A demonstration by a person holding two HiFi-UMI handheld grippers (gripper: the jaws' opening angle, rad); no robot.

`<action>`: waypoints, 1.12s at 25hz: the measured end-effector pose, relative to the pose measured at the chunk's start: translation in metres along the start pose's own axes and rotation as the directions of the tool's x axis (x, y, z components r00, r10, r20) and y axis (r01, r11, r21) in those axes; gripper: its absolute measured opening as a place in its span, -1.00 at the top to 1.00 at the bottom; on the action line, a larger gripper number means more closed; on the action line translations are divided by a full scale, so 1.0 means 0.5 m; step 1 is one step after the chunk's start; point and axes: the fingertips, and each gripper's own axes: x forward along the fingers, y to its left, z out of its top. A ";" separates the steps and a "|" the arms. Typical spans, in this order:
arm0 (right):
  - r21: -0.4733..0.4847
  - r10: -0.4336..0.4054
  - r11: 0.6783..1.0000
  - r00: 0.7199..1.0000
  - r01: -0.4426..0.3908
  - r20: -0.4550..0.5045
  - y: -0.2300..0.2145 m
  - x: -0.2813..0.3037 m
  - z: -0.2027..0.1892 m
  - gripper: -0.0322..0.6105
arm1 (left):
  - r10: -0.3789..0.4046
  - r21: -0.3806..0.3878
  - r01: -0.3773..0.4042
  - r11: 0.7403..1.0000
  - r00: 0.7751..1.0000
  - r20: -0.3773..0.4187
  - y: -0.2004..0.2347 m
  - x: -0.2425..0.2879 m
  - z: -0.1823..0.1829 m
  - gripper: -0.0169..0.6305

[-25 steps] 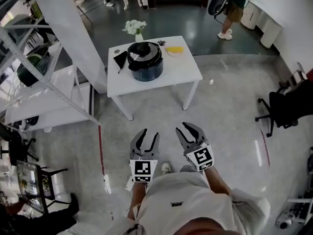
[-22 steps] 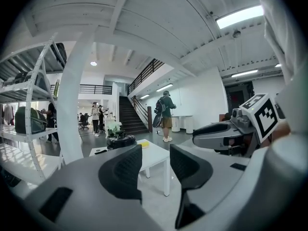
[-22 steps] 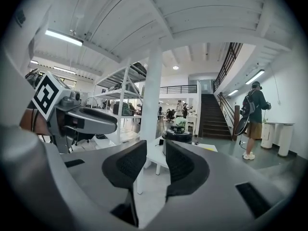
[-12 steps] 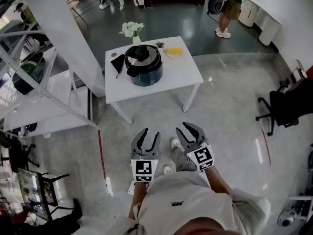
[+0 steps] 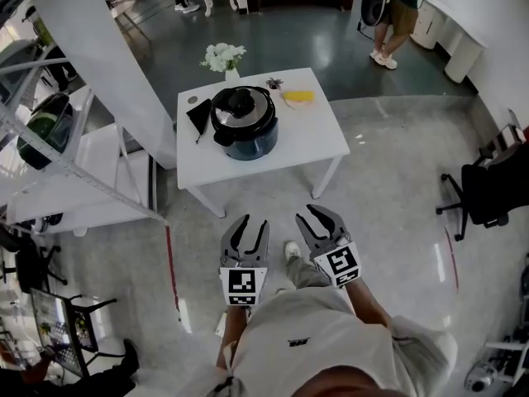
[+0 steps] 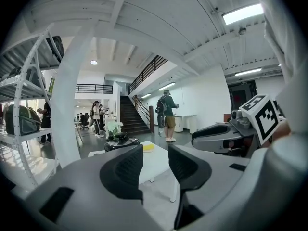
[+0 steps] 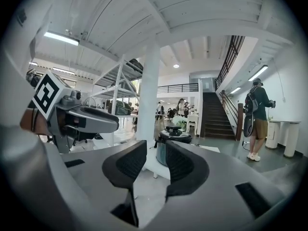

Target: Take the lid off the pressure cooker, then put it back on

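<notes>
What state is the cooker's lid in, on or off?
On. The lid sits squarely atop the cooker on the table, knob uppermost.

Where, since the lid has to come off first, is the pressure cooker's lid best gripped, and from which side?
Probably by the black knob at the centre of the lid, coming straight down from above. The pressure cooker stands upright on the white table, so the knob is its highest part and sticks up from the lid's top, with room to close on it.
</notes>
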 end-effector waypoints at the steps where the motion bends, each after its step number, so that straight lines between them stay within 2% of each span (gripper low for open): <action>1: 0.001 0.002 1.000 1.000 -0.002 0.000 -0.014 0.014 0.004 0.57 | 0.004 0.001 -0.004 1.000 1.000 -0.002 0.007 0.017 0.003 0.41; 13: 0.006 0.066 0.998 0.998 -0.066 0.001 -0.166 0.175 0.062 0.57 | 0.062 -0.027 -0.062 0.998 0.998 -0.018 0.088 0.210 0.059 0.40; 20: -0.010 0.101 0.995 0.995 -0.101 -0.005 -0.252 0.243 0.049 0.57 | 0.091 -0.019 -0.091 0.996 0.995 -0.034 0.107 0.305 0.079 0.40; 28: -0.001 0.152 0.988 0.988 -0.152 -0.004 -0.306 0.307 0.054 0.57 | 0.139 -0.026 -0.140 0.990 0.989 -0.054 0.139 0.372 0.089 0.40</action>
